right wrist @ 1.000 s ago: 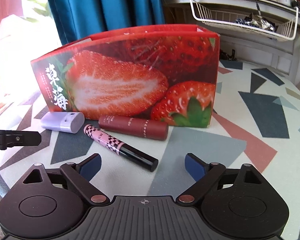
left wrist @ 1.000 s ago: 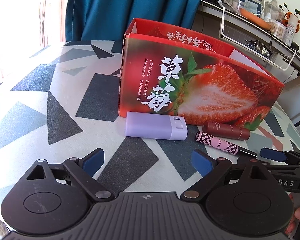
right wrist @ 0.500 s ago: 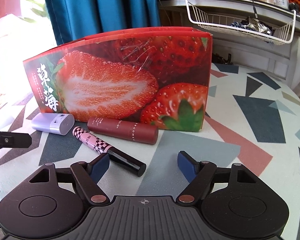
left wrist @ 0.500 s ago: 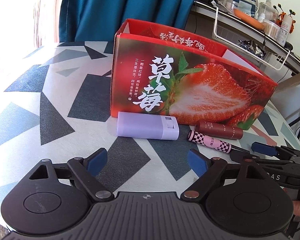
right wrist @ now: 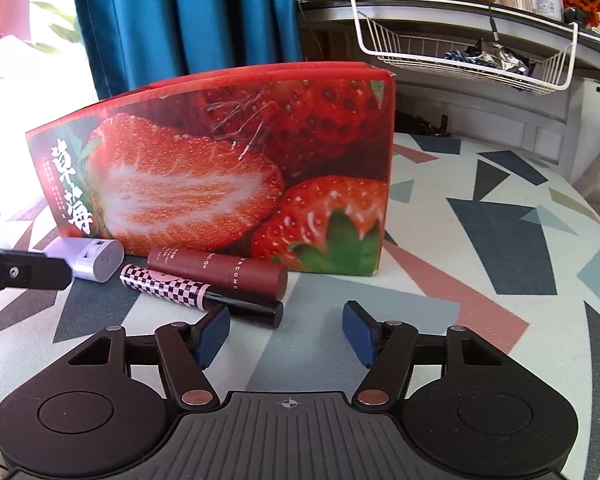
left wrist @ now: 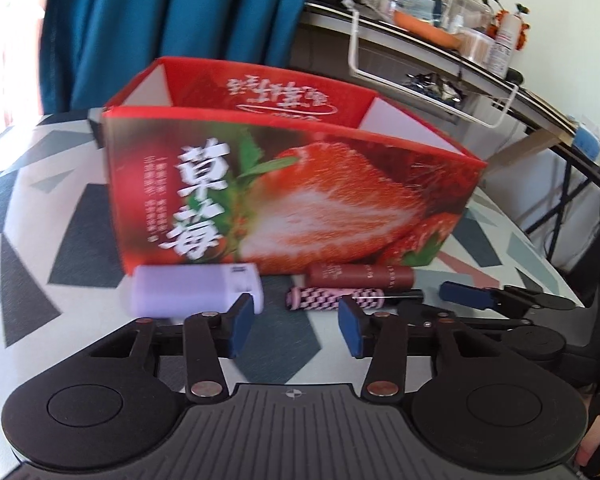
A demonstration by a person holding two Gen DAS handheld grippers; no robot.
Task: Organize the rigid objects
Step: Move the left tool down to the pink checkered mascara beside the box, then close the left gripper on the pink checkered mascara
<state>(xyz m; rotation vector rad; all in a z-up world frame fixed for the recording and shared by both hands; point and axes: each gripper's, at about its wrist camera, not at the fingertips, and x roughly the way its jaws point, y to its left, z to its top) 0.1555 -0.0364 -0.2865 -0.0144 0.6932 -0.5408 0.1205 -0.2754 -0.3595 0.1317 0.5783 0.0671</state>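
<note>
Narrower left hand-held gripper [left wrist: 296,326], nearer purple case [left wrist: 192,292]

Right tool [right wrist: 286,330] closing, empty; checkered tube [right wrist: 180,289] beside left pad.

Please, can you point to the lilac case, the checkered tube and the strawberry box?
lilac case [left wrist: 180,294]: left wrist view, middle of its side.
checkered tube [right wrist: 166,286]: right wrist view, the pink and black checkered part.
strawberry box [right wrist: 204,184]: right wrist view, front wall, on the cut strawberry.
</note>
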